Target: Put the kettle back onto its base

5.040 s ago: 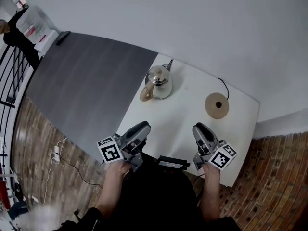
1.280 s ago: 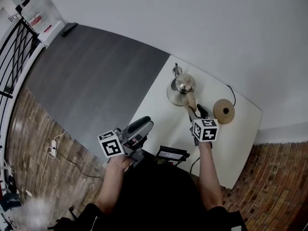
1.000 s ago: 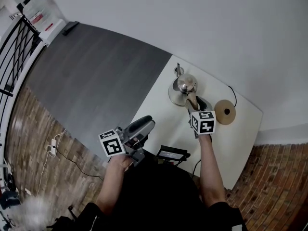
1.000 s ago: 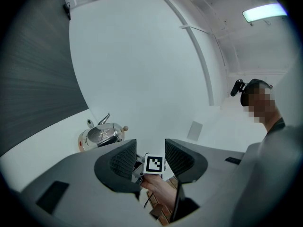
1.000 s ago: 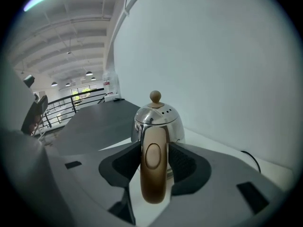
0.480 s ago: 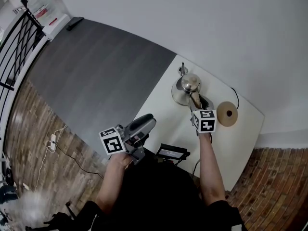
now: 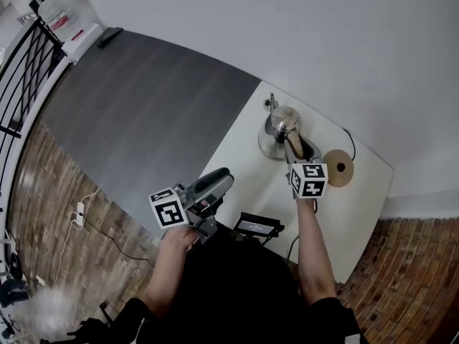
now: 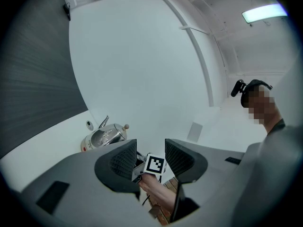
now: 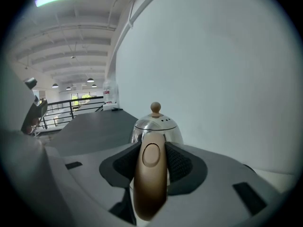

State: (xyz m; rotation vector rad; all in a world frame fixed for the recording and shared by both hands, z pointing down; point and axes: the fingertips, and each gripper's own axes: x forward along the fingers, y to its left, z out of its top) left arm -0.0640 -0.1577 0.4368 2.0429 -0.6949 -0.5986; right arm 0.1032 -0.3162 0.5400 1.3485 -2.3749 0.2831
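A shiny steel kettle (image 7: pixel 281 125) with a tan handle (image 9: pixel 150 174) is at the far side of the white table (image 7: pixel 244 170). My right gripper (image 7: pixel 295 147) is shut on that handle, and in the right gripper view the jaws (image 9: pixel 151 162) press it from both sides. The kettle (image 8: pixel 105 137) leans a little in the left gripper view. Its round tan base (image 7: pixel 338 168) lies on the table just right of the kettle, apart from it. My left gripper (image 7: pixel 219 180) is open and holds nothing, at the table's near left edge.
A black cord (image 7: pixel 350 140) runs from the base to the table's back edge. A black device (image 7: pixel 258 228) sits at the near edge between my arms. A grey floor (image 7: pixel 143 113) lies left of the table, and a white wall behind it.
My right gripper went from the near table edge to the kettle's handle and shut on it. The kettle has since shifted slightly right, toward the base. The left gripper stayed put.
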